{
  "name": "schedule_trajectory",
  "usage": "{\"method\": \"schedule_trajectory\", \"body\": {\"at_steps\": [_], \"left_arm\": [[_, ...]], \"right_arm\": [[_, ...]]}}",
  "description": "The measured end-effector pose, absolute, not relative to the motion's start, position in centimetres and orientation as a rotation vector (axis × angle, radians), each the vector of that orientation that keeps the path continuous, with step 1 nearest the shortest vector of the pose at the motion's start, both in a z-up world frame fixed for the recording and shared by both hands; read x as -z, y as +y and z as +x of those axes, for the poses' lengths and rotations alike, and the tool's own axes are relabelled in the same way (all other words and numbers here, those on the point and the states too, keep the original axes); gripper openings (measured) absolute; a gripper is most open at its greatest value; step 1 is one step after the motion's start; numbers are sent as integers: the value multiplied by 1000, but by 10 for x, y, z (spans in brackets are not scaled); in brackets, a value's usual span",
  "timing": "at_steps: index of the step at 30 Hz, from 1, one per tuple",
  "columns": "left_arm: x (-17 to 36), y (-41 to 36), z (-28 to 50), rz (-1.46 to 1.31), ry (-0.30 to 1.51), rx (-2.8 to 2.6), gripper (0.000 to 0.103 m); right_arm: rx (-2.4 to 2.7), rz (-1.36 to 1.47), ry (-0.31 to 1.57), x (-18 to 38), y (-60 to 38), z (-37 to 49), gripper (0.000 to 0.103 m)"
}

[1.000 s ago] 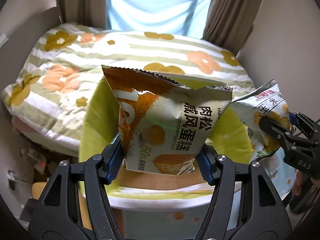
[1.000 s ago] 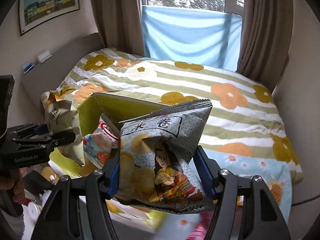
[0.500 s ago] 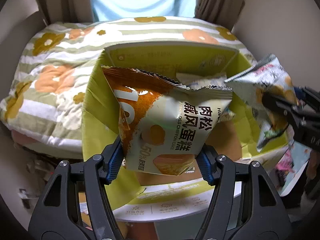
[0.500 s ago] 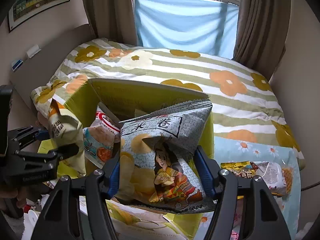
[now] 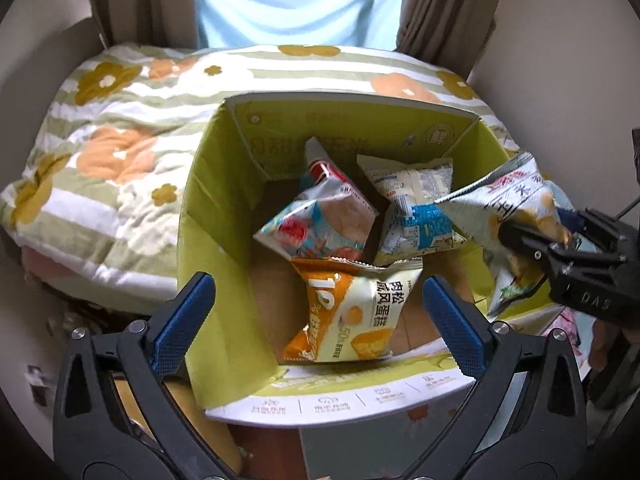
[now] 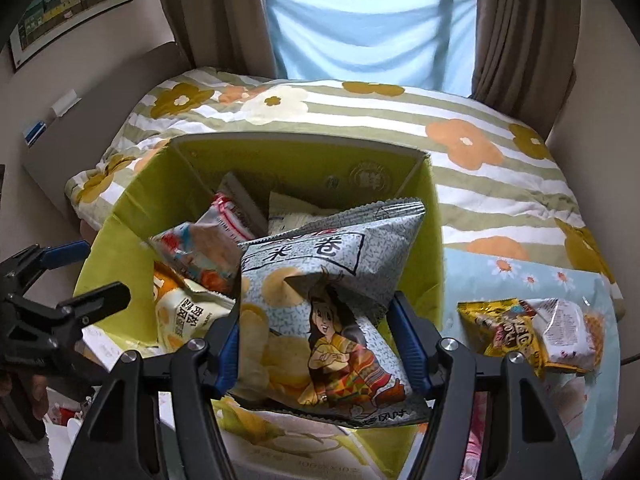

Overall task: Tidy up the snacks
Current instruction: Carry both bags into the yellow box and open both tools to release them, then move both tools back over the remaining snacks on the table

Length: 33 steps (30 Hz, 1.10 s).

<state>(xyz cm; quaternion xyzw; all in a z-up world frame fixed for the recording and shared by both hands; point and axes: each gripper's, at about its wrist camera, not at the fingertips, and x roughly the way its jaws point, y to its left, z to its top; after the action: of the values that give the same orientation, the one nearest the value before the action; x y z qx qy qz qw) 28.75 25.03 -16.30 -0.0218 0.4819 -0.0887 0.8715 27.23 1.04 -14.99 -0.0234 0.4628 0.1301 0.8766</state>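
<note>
My right gripper squeezes the gray bag and holds it just over the near right corner of the green box, so the way in is down and a bit to the left. My left gripper has just sprung wide open with nothing pinched, and the orange bag lies in the box below it.

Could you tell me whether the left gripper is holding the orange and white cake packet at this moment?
No, the left gripper stands wide open, and the orange and white cake packet lies loose in the green box.
</note>
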Motion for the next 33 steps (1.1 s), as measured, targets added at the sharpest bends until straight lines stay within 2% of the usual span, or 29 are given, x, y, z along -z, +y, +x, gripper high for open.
{"method": "schedule_trajectory", "body": {"at_steps": [7, 8, 11, 12, 33], "left_arm": [[164, 255, 280, -72, 1013, 152, 103], [163, 253, 279, -72, 1015, 150, 103], [162, 251, 275, -67, 1015, 147, 103], [162, 250, 273, -67, 1012, 147, 103], [155, 239, 260, -66, 1009, 176, 103]], "right_arm": [[-311, -42, 994, 158, 13, 268, 64], [-315, -37, 1001, 159, 14, 267, 68], [-331, -16, 1028, 167, 14, 266, 98], [-335, -2, 1024, 167, 15, 265, 101], [-297, 35, 968, 139, -3, 244, 101]]}}
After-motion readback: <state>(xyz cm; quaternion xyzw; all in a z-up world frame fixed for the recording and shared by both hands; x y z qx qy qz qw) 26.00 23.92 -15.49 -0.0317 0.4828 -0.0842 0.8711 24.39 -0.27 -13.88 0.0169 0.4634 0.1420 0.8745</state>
